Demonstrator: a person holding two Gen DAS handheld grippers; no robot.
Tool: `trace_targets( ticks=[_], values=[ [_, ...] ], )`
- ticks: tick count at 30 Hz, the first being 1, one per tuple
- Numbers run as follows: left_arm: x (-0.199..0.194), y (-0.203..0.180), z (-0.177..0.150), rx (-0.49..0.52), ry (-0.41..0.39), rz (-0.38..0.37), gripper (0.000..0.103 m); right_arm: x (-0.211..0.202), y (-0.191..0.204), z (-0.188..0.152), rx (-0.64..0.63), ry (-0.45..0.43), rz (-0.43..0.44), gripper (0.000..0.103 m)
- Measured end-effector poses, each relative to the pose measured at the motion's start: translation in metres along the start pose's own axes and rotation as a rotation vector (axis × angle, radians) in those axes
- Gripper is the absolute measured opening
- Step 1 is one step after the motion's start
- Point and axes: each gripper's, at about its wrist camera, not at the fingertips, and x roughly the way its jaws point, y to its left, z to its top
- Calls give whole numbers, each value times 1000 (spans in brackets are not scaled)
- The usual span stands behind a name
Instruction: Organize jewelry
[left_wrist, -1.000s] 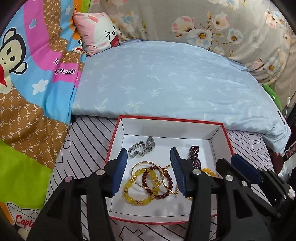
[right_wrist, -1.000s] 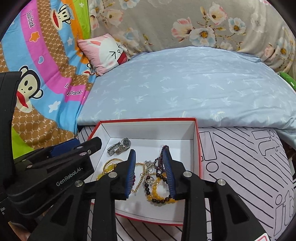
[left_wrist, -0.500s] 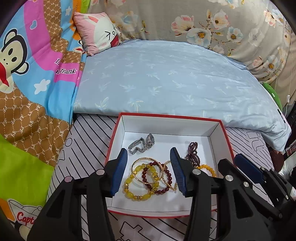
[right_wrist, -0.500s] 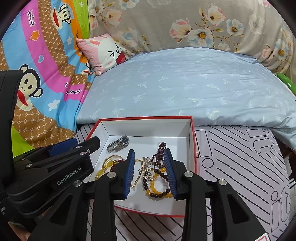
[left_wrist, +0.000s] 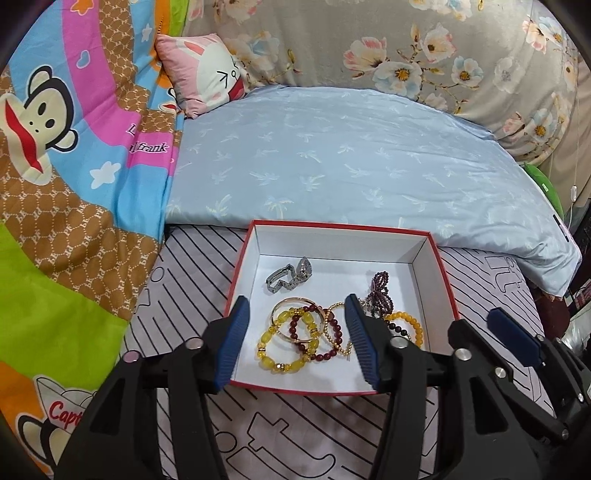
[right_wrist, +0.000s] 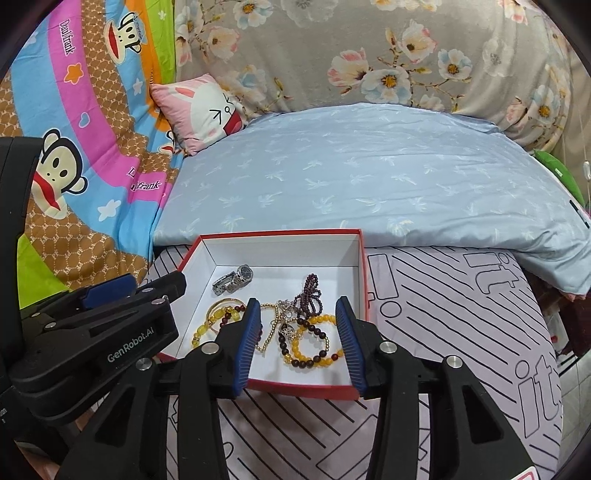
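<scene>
While both spread wide and empty, right gripper (right_wrist: 298, 343) nearer amber-and-maroon bead bracelet (right_wrist: 309, 345), at 12 o'clock between jaws; left gripper (left_wrist: 295, 341) over yellow bead bracelet (left_wrist: 282, 345).

In the right wrist view, the left hand-held gripper (right_wrist: 110, 295) covers the box's (right_wrist: 364, 266) near-left corner and part of the yellow bracelet (right_wrist: 207, 326). The silver tangle (right_wrist: 286, 317) mid-box is too small to sort — chain or charms, unclear. The quilt (left_wrist: 55, 177) runs off the left edge.
</scene>
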Motion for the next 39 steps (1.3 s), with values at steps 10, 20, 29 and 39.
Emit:
trace_targets(
  ticks=[10, 20, 29, 39],
  values=[
    [-14, 2, -21, -3, -9, 70, 83, -16, -8, -24, 23, 6, -54, 65],
    [-15, 8, -44, -39, 22, 101, 95, -21, -16, -50, 74, 10, -72, 80],
    [-17, 11, -60, -61, 40, 109, 95, -26, -13, -62, 55, 16, -83, 81],
    [-22, 11, -68, -66, 38, 111, 95, -32, -13, -68, 46, 15, -89, 80]
  ],
)
